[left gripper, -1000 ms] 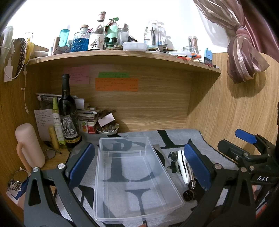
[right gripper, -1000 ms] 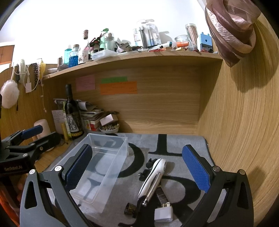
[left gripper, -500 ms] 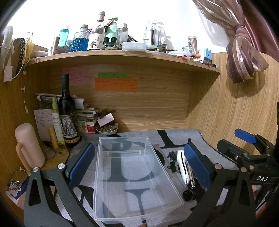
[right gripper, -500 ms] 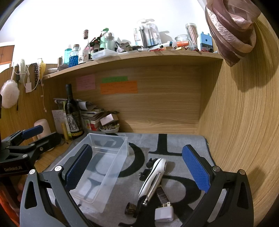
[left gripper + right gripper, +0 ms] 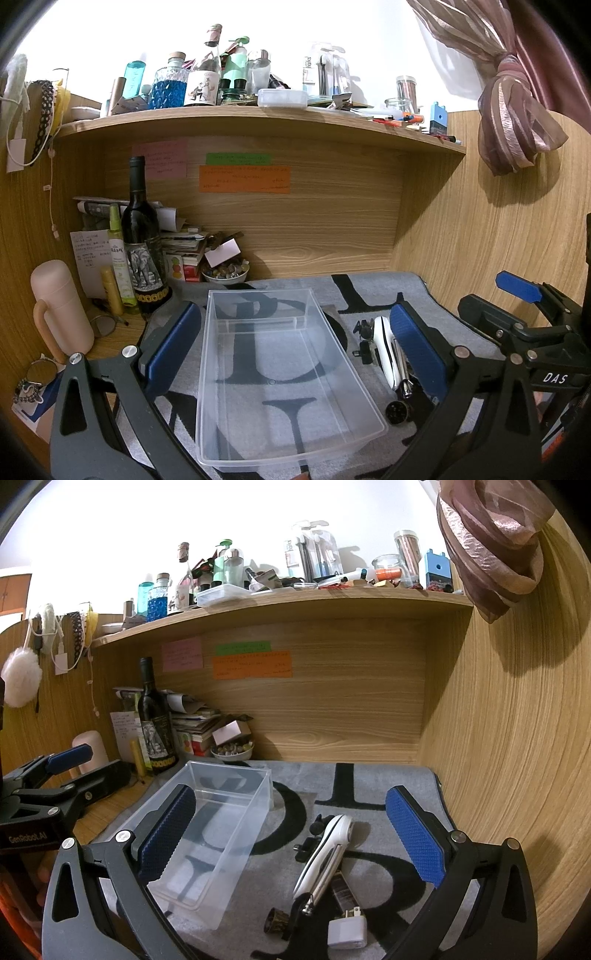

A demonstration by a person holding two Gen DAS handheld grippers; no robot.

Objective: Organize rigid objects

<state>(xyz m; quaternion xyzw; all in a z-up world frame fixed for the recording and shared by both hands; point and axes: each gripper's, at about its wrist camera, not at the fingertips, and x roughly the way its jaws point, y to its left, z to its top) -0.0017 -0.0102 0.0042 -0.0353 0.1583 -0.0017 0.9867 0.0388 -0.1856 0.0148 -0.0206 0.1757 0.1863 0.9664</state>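
The clear bin (image 5: 280, 369) sits empty on the grey lettered mat (image 5: 388, 786), and the rigid bits I mean to put in it lie just beside its right wall: a white handheld tool (image 5: 325, 853), a white plug adapter (image 5: 347, 931), a small dark round cap (image 5: 277, 921) and a couple of little black clips (image 5: 308, 843). They lie packed close, the white tool seemingly resting across a dark flat piece, so I judge the main risk is a messy pick: closing on the tool could drag or flick the adapter and cap along the mat, or nip two things at once. The tool looks smooth and curved, so it may slip or swing if I take it off-centre. The bin is light and thin-walled; a knock from either claw would likely skid it toward the wine bottle (image 5: 142, 236) and the pink flask (image 5: 59, 306) crowded at the back left.

My right claw (image 5: 295, 842) is spread wide and holds nothing, hovering low over the mat with the white tool between its blue pads (image 5: 413, 842). My left claw (image 5: 291, 343) is likewise released and empty, straddling the bin, one pad on each side of it and apart from the walls. Both point at the bench's back panel, roughly level.
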